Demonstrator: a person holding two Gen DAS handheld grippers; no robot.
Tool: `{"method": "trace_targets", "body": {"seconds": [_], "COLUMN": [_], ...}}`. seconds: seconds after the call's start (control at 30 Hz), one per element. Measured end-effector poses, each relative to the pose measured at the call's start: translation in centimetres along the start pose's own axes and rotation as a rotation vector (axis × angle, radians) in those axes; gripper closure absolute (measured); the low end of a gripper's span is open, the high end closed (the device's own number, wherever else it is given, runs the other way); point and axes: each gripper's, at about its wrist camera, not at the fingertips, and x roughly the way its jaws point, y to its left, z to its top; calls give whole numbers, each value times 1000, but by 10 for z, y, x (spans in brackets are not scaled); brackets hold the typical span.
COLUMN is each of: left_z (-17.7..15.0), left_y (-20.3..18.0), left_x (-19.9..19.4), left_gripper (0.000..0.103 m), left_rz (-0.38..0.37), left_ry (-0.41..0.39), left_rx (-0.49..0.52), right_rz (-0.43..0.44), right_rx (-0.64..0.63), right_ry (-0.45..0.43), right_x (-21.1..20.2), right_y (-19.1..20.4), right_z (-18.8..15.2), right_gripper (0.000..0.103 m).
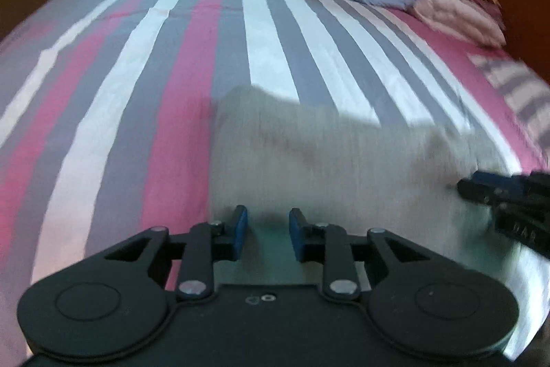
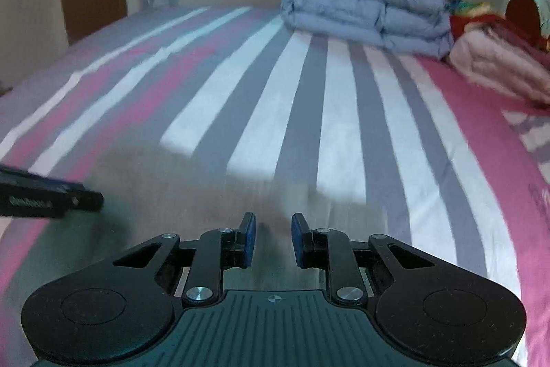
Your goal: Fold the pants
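Grey pants (image 1: 326,153) lie on the striped bedsheet (image 1: 172,74), blurred, w/ both claws at the near edge. Left claw (image 1: 268,229): jaws narrow w/ a small gap, cloth under them; can't tell if pinched. Right claw (image 2: 273,236): same, grip unclear. White lettering on the left claw's side in right view, too blurred to read. Folded blue quilt (image 2: 367,6) at far end.
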Motion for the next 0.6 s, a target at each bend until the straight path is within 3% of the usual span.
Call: {"method": "trace_targets", "body": {"seconds": [0.13, 0.2, 0.23, 0.27, 0.3, 0.33, 0.37, 0.4, 0.6], "left_z": [-16, -13, -12, -12, -13, -14, -17, -19, -26], "left_y": [-11, -12, -9, -4, 0, 5, 8, 11, 17], "left_x": [-2, -18, -27, -37, -44, -50, -57, -62, -65], "left_gripper": [85, 82, 74, 66, 38, 12, 11, 14, 16], "left_rz": [50, 47, 34, 20, 16, 23, 33, 35, 57], "left_ry": [-3, 1, -3, -8, -6, -3, -14, -29, 1], "left_rx": [77, 53, 20, -24, -60, -98, -131, -146, -164], "right_rz": [-69, -66, -66, -63, -48, -34, -31, -24, -18], "right_rx": [-38, -22, -10, 10, 50, 97, 137, 176, 317], "right_ry": [10, 25, 22, 9, -17, -43, -66, -95, -18], "right_x": [-5, -8, -14, -22, -34, -44, -54, -62, -60], "right_y": [0, -1, -1, -3, -9, -15, -20, -27, -47], "right_z": [-40, -43, -39, -35, -33, -33, -33, -37, -44], "right_gripper": [82, 82, 81, 74, 64, 24, 2, 0, 0]}}
